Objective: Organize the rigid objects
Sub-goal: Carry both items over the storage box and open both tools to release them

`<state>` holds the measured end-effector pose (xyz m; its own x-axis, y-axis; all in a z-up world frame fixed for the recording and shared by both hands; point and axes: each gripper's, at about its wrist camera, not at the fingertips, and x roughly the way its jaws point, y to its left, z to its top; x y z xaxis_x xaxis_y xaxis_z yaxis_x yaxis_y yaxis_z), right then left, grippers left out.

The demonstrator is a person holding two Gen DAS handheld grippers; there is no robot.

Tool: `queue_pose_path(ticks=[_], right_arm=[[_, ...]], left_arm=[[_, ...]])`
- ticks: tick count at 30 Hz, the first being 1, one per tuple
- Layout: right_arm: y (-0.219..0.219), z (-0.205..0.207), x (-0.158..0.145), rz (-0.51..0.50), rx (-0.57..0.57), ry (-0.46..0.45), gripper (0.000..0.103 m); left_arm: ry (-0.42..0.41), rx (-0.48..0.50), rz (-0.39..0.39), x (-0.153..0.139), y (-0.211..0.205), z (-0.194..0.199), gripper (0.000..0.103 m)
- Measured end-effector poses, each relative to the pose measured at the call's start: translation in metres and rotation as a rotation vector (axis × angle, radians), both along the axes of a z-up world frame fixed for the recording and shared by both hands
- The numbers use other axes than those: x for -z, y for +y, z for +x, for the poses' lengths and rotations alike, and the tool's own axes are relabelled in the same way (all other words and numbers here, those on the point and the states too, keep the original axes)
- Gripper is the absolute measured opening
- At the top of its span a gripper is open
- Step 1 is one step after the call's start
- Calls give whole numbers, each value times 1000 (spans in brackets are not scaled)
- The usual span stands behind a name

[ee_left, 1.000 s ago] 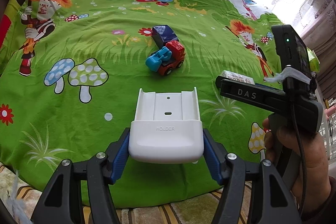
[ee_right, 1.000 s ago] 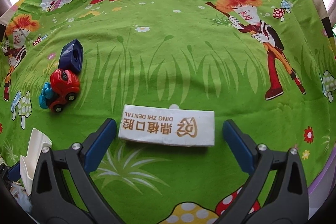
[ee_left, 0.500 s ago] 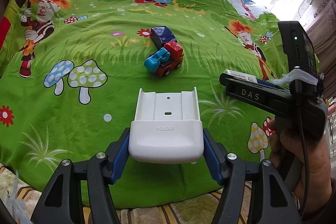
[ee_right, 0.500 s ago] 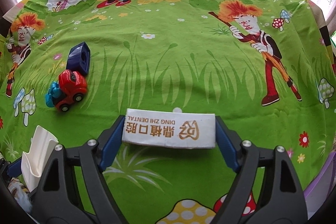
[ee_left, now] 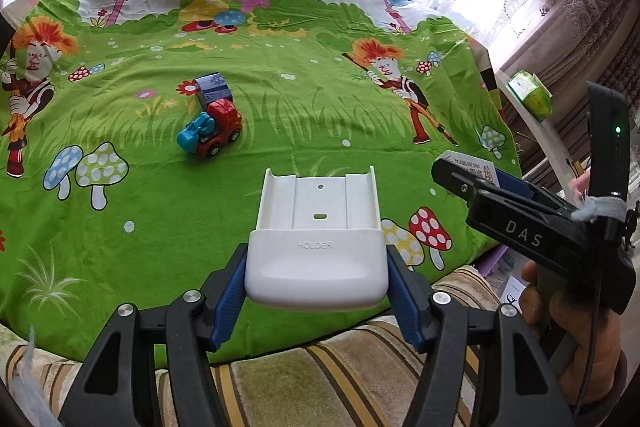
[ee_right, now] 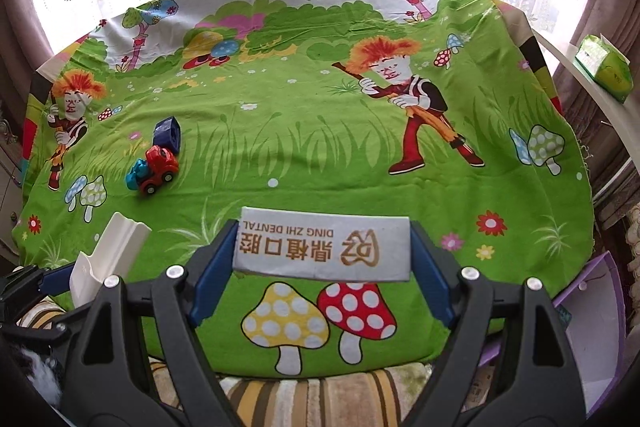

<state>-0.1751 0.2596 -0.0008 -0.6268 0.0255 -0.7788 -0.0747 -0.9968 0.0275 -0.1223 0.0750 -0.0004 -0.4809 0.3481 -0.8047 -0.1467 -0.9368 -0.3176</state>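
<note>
Both carried now: the left gripper (ee_left: 316, 275) clamped the white holder (ee_left: 316, 247) at lower centre, the right gripper (ee_right: 322, 251) pinched the dental box (ee_right: 324, 247). Lift stage, seemingly; next each needed a drop spot away from the toy truck (ee_right: 154, 171).

1. The left gripper (ee_left: 316, 279) has its blue jaws pressed on both sides of a white holder (ee_left: 316, 247), lifted above the green cartoon cloth (ee_left: 280, 131).
2. Farther off on the cloth sits a red toy truck (ee_left: 210, 133), with a dark blue block (ee_left: 213, 87) touching its back.
3. At the right edge, a hand (ee_left: 568, 323) carries the right gripper (ee_left: 476, 173), which clamps a white box (ee_left: 470, 167).
</note>
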Motion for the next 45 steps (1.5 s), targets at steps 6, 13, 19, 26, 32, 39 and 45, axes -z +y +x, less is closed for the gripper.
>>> queue_pose_path(ticks=[6,13,19,26,32,39,45], right_arm=[[50,62,-7,-2,63,-4,83],[124,132,-21,11,219,11,84],[171,174,-28,28,322,29,84],[207,197,-34,61,410,41,84],[221,204,-27,42,431,28,87],[222,202,-22,12,430,20,89],[204,189,-27,1,377,33,90]], left_arm=[[-4,133,30,-10,52,21,65],[6,303,22,-22,121,45,65],[-2,408,-1,-22,171,57,65],[-35,478,68,-20,212,49,67],[-48,458,58,-17,213,47,74],[-13,393,44,-23,185,41,74],[23,334,17,-28,155,32,74]])
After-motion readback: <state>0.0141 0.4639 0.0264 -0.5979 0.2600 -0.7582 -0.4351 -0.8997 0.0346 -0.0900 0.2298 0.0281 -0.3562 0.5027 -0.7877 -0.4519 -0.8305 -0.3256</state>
